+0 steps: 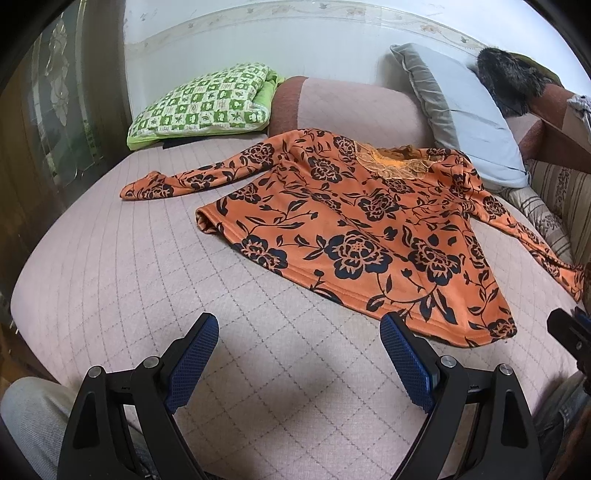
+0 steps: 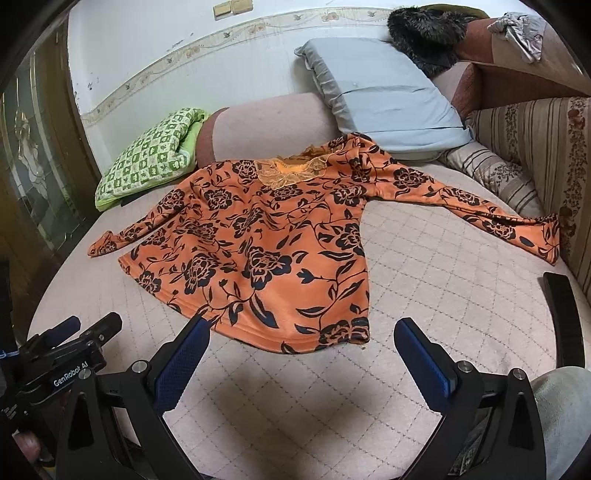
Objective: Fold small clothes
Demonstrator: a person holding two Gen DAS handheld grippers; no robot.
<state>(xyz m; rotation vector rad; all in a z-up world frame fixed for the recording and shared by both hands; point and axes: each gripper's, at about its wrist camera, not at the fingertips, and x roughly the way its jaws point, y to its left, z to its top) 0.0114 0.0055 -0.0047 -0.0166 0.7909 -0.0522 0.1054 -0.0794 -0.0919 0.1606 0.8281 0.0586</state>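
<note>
A: Start at the left claw point(image 1: 299, 325). What do you make of it?

B: Fingers spread wide, nothing between the blue pads point(image 1: 192, 365), hovering over the bare pink quilted bed point(image 1: 110, 266). Its right fingertip sits just at the hem of the orange floral top point(image 1: 354, 236).

A: And the right claw point(image 2: 303, 328)?

B: Spread as well, and empty. The hem corner of the top point(image 2: 258, 243) lies between its two fingers, further out on the bed point(image 2: 443, 280).

A: What does each view give that the other lacks?

B: The right wrist view shows the whole left claw body at its lower left edge, with a "GenRobot AI" label. The left view catches only a dark sliver of the right claw at its right edge. The right view also shows the right sleeve stretched fully out to its cuff against the striped floral bolster point(image 2: 532, 147), plus a crumpled grey cloth point(image 2: 521, 29) up on the brown headboard.

A: And the top itself?

B: Laid flat, front up, lace collar toward the pillows, both sleeves out to the sides.

A: Around it?

B: A green checked cushion point(image 1: 199, 99) beyond the left sleeve, a grey-blue pillow point(image 1: 461, 114) past the collar, something dark and furry point(image 1: 509, 77) behind that. Grey-trousered knees show in the lower corners.
</note>
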